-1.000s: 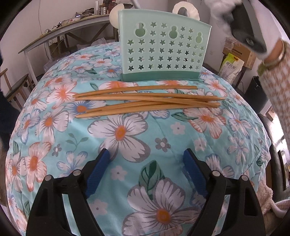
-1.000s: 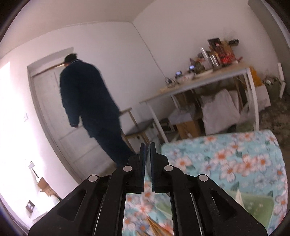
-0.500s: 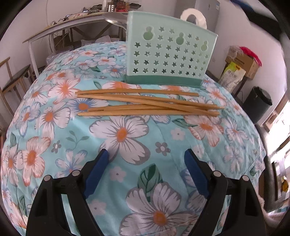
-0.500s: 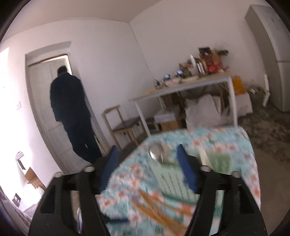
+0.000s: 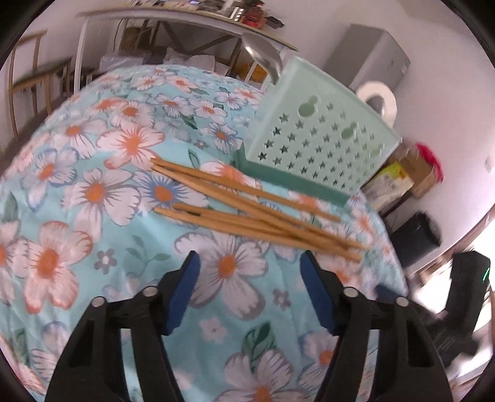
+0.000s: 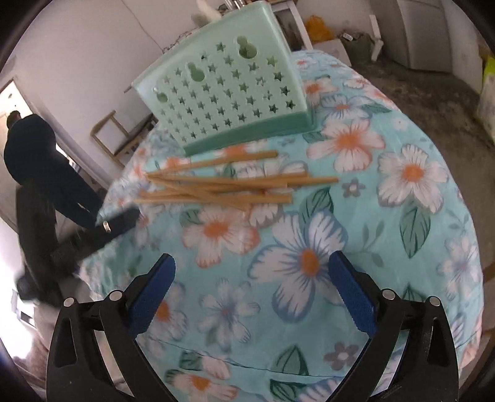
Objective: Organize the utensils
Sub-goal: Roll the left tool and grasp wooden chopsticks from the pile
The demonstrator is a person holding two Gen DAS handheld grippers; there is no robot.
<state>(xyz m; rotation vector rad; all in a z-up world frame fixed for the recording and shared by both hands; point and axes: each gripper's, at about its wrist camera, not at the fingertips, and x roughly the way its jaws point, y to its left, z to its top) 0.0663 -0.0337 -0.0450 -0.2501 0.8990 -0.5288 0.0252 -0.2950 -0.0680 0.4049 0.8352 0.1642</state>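
Right wrist: holder (image 6: 229, 92) behind chopsticks (image 6: 229, 185), person (image 6: 37, 160) perhaps beyond

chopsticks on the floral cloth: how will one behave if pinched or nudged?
The chopsticks look like thin, straight wood, so probably stiff and light. They lie crossed in a loose pile, so lifting one may drag its neighbours. The floral cloth looks soft, which should limit rolling but might let a stick sink between the pads.

On the cloth-covered tabletop (image 5: 92, 191) a loose bundle of chopsticks (image 5: 253, 213) lies crosswise, just before the utensil holder (image 5: 321, 136), which stands at the far side. A spoon (image 5: 263, 55) stands in the holder's left end. Beyond stand a worktable (image 5: 185, 21) and a chair (image 6: 120, 133).
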